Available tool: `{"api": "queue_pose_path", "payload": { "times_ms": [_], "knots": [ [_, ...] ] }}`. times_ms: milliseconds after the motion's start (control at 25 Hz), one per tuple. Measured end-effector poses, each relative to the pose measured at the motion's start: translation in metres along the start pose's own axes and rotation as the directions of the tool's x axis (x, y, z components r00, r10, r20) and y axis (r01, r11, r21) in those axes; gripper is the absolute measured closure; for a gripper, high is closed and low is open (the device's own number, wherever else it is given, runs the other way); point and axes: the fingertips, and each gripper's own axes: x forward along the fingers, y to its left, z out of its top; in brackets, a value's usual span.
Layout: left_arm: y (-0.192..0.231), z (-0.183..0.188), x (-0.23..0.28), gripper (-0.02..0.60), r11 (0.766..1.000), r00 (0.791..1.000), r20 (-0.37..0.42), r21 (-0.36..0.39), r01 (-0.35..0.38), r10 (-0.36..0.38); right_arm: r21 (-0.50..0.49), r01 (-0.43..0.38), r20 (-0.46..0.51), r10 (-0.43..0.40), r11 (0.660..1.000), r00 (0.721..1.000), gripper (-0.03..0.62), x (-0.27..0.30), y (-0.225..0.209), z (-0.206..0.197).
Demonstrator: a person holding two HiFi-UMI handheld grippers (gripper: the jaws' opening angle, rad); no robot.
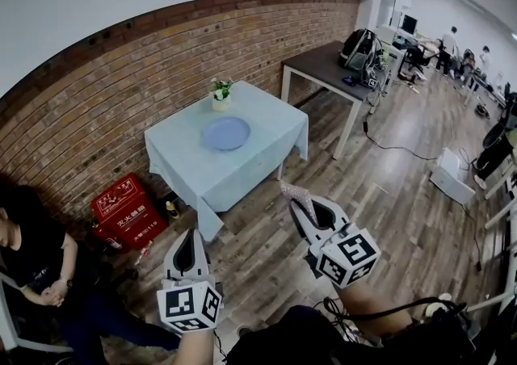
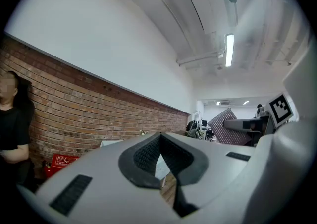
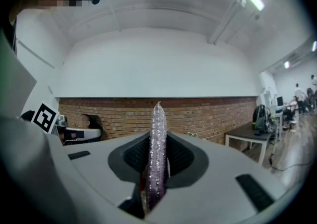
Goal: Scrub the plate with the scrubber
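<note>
Holds the left tool (image 1: 191, 236) low and close to the body, jaws pressed together on nothing. Carries the right tool (image 1: 302, 208) slightly higher and farther forward, jaws clamped on the glittery scrubber (image 1: 294, 192), which sticks out past the tips. Points both forward, well apart.

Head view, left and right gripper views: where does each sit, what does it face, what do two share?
Head view: on the head, facing down at plate and table; left gripper, right gripper show.
Left gripper view: on left gripper, shut, empty, facing brick wall.
Right gripper view: on right gripper, shut on scrubber.
Both show that wall.
</note>
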Motion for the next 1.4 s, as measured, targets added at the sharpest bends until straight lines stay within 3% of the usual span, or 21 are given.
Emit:
{"api": "queue_pose_path", "payload": {
  "times_ms": [160, 440, 800, 1400],
  "knots": [
    [0.010, -0.001, 0.004, 0.572, 1.000, 1.000, -0.002, -0.015, 0.019, -0.019, 0.002, 0.026, 0.003, -0.026, 1.000, 1.000, 0.520, 0.005, 0.006, 0.004],
    [0.012, -0.001, 0.034, 0.572, 1.000, 1.000, 0.007, -0.012, 0.007, -0.007, -0.004, -0.006, 0.005, 0.006, 1.000, 1.000, 0.520, 0.033, -0.013, 0.000],
    [0.009, -0.003, 0.107, 0.572, 0.997, 0.998, 0.002, 0.033, -0.069, 0.069, -0.003, -0.039, 0.003, 0.039, 0.999, 0.999, 0.519, 0.083, -0.082, 0.002],
    [-0.035, -0.012, 0.210, 0.572, 0.988, 0.990, -0.005, 0.067, -0.139, 0.140, 0.017, -0.145, 0.040, 0.144, 0.989, 0.989, 0.519, 0.135, -0.192, 0.004]
  ]
}}
